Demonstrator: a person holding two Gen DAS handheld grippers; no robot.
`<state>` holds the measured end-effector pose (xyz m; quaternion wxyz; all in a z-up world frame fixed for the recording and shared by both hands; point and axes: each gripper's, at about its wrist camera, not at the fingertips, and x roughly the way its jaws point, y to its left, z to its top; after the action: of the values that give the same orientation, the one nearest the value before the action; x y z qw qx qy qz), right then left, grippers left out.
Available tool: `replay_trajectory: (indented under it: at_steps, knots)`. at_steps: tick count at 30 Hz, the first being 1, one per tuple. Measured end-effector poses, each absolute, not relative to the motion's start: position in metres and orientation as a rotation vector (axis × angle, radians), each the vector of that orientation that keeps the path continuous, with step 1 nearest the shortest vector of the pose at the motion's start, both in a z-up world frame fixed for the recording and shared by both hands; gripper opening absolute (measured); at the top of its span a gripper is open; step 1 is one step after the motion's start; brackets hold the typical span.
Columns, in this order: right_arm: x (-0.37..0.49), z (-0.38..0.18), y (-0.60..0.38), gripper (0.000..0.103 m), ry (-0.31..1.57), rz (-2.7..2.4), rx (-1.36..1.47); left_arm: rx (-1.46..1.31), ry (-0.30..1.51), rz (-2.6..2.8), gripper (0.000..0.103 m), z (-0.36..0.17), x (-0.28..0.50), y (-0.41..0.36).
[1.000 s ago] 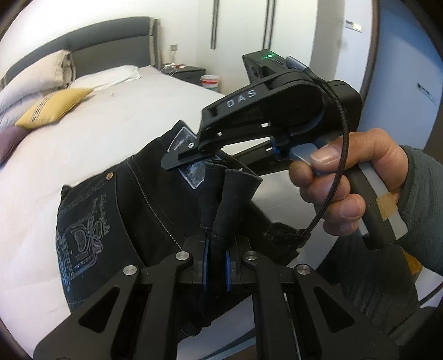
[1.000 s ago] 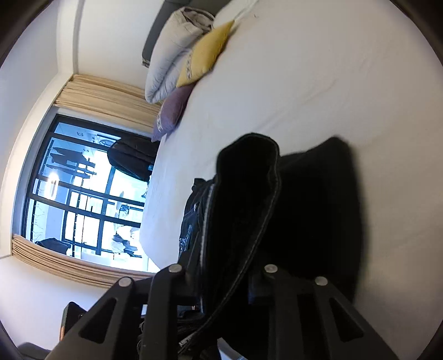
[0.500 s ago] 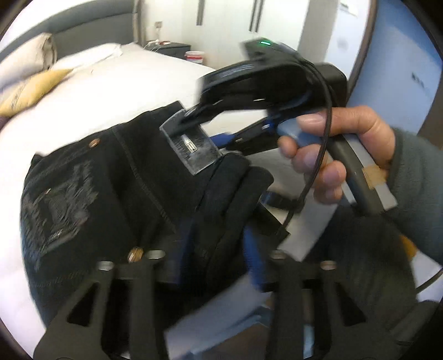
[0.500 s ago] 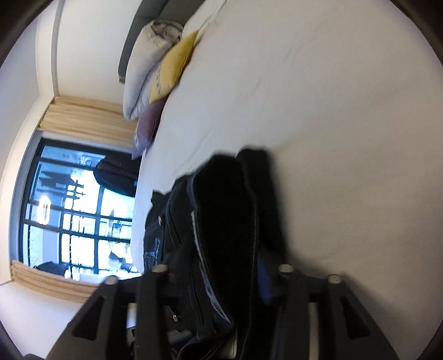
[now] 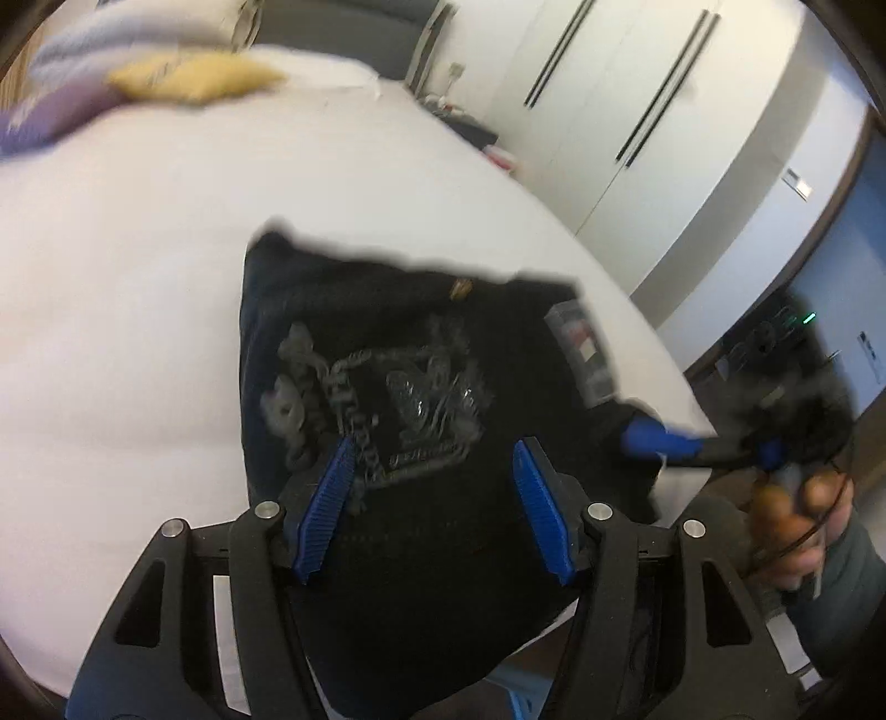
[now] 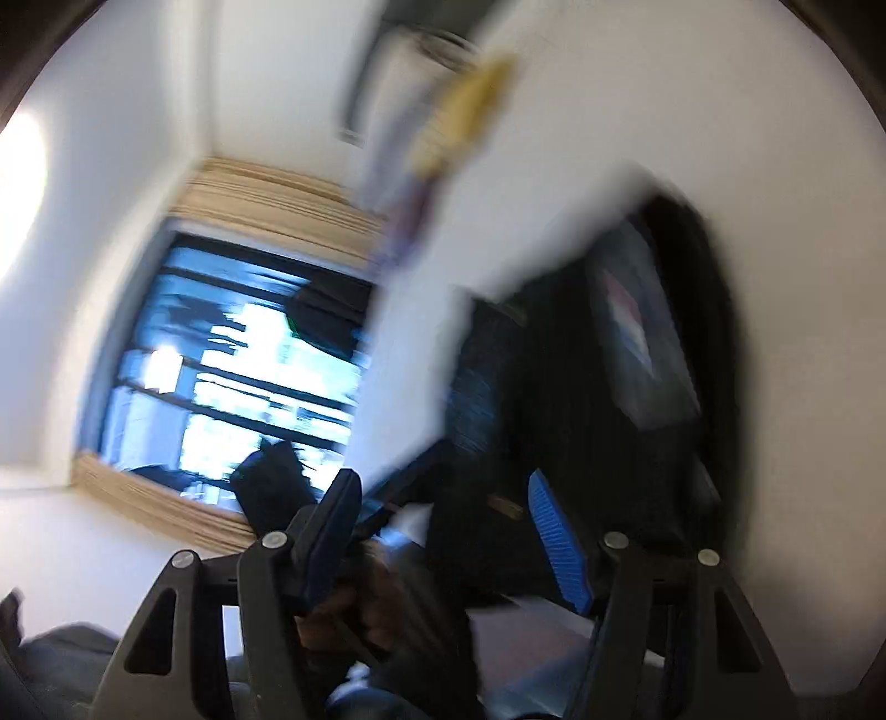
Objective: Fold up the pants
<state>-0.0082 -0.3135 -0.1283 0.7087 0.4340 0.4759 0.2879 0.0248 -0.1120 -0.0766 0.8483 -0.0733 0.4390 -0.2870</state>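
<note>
Looking down my left wrist camera, I see the black pants (image 5: 421, 387) lying in a folded bundle on the white bed (image 5: 138, 277), near the bed's lower edge, with a grey printed design and a small brass rivet facing up and a rectangular label near the right side of the bundle. My left gripper (image 5: 432, 498) sits over the near part of the cloth with its blue pads (image 5: 326, 504) spread well apart; the jaws have just been opening, the pads press on nothing, and the dark fabric only lies beneath the gap. Off to the right of the same view I can make out my right gripper (image 5: 659, 440), blurred, its blue tip at the bundle's right corner and the hand (image 5: 803, 515) gripping its handle, a grey sleeve behind. The right wrist view is heavily smeared, but its blue pad (image 6: 559, 548) and the opposite dark finger stand wide, having just been opening too; the pants (image 6: 581, 415) lie ahead of the jaws and I cannot see either pad clamping them. A yellow pillow (image 5: 194, 77) rests by the grey headboard (image 5: 354, 39), white wardrobe doors (image 5: 609, 99) stand beyond the bed, and a window (image 6: 238, 365) with beige curtains shows in the right view.
</note>
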Motion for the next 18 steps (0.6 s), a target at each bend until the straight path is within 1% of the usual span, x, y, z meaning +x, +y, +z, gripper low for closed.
replay_trajectory:
  at_steps: [1,2,3,4,5,6,7,8,10,12,14,15,16,18]
  knots:
    - [-0.01,-0.148,-0.316,0.049,1.105,0.585,0.977,-0.163,0.914,-0.612,0.058,-0.083,0.023,-0.11]
    - [-0.014,-0.162,-0.321,0.02,1.102,0.563,1.002,-0.154,0.9,-0.614,0.058,-0.084,0.022,-0.11]
    - [-0.023,-0.172,-0.334,0.011,1.082,0.536,1.037,-0.131,0.89,-0.61,0.058,-0.082,0.018,-0.113]
    - [-0.029,-0.175,-0.341,0.007,1.085,0.523,1.062,-0.12,0.892,-0.612,0.058,-0.081,0.015,-0.115]
    - [-0.031,-0.174,-0.346,0.008,1.079,0.528,1.071,-0.121,0.896,-0.618,0.058,-0.079,0.012,-0.115]
    - [-0.036,-0.166,-0.351,0.009,1.075,0.528,1.041,-0.137,0.896,-0.622,0.058,-0.074,0.011,-0.114]
    - [-0.038,-0.157,-0.353,0.02,1.076,0.521,0.994,-0.164,0.881,-0.632,0.058,-0.067,0.011,-0.111]
    - [-0.039,-0.142,-0.357,0.04,1.063,0.518,0.957,-0.175,0.857,-0.644,0.058,-0.063,0.011,-0.106]
    - [-0.029,-0.116,-0.365,0.06,0.99,0.542,0.97,-0.166,0.803,-0.649,0.058,-0.051,0.013,-0.107]
    - [-0.008,-0.092,-0.36,0.061,0.921,0.589,0.97,-0.156,0.801,-0.659,0.058,-0.048,0.017,-0.114]
    - [0.027,-0.075,-0.348,0.067,0.901,0.644,0.957,-0.143,0.825,-0.666,0.058,-0.055,0.022,-0.118]
    - [0.047,-0.07,-0.334,0.069,0.912,0.675,0.945,-0.137,0.84,-0.669,0.058,-0.055,0.022,-0.114]
    - [0.066,-0.071,-0.319,0.073,0.937,0.712,0.93,-0.132,0.854,-0.672,0.058,-0.061,0.02,-0.116]
    - [0.095,-0.088,-0.299,0.075,1.02,0.712,0.89,-0.131,0.875,-0.678,0.058,-0.067,0.017,-0.105]
